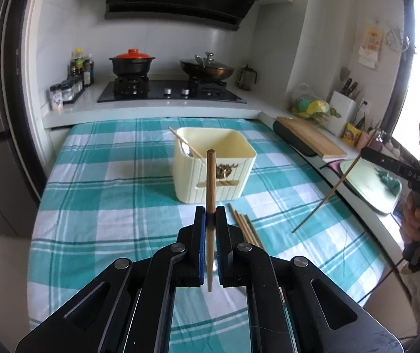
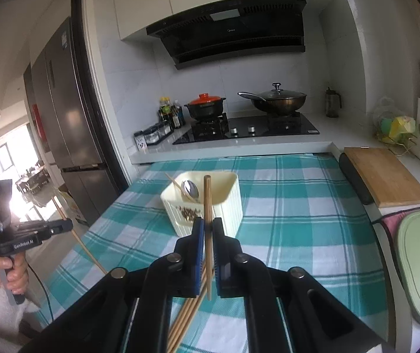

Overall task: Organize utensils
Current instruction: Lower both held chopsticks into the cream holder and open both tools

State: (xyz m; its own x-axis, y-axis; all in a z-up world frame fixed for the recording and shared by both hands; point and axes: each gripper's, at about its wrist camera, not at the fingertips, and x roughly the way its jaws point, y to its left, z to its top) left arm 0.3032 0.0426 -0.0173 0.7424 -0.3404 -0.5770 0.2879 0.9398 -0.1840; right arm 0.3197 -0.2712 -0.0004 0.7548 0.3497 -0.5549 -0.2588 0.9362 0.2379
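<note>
Both grippers are clamped on one chopstick each — the left gripper [image 1: 210, 214] holds its chopstick [image 1: 210, 176] upright, and the right gripper [image 2: 207, 226] does likewise with its own [image 2: 207, 203]. Both hang above the checked cloth [image 1: 107, 194]. Ahead stands the cream bin [image 1: 213, 164] with a spoon [image 2: 190, 189] inside — more chopsticks [image 1: 246, 226] lie before it.

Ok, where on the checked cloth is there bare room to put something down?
Bare tablecloth lies left of the cream bin, and between the bin and the stove counter. It is crowded just in front of the bin, where loose chopsticks lie.
</note>
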